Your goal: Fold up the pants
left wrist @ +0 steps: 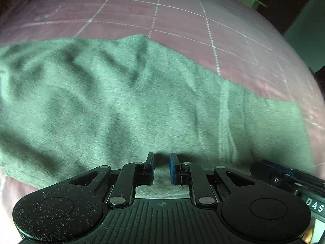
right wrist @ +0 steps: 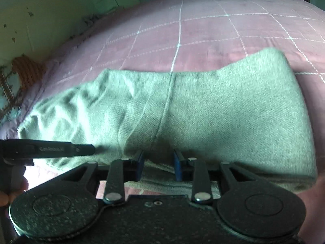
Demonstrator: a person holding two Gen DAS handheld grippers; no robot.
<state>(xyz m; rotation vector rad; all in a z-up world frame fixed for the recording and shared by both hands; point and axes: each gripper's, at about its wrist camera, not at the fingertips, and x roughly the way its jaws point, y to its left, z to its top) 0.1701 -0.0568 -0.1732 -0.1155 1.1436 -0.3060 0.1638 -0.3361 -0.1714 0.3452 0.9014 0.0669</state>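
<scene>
Now each hand-held gripper, left [left wrist: 161,157] and right [right wrist: 158,154], gapes over the pants' [left wrist: 113,105] near edge.

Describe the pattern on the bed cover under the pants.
The bed cover is dusty pink with a grid of white stitched lines, clearest in the right wrist view.

One pair of grey pants [left wrist: 126,101] lies on one pink quilted bed [left wrist: 162,14]. Two claws show: the left claw [left wrist: 161,167] and the right claw [right wrist: 159,165]. One dark door [left wrist: 288,2] stands far right.
</scene>
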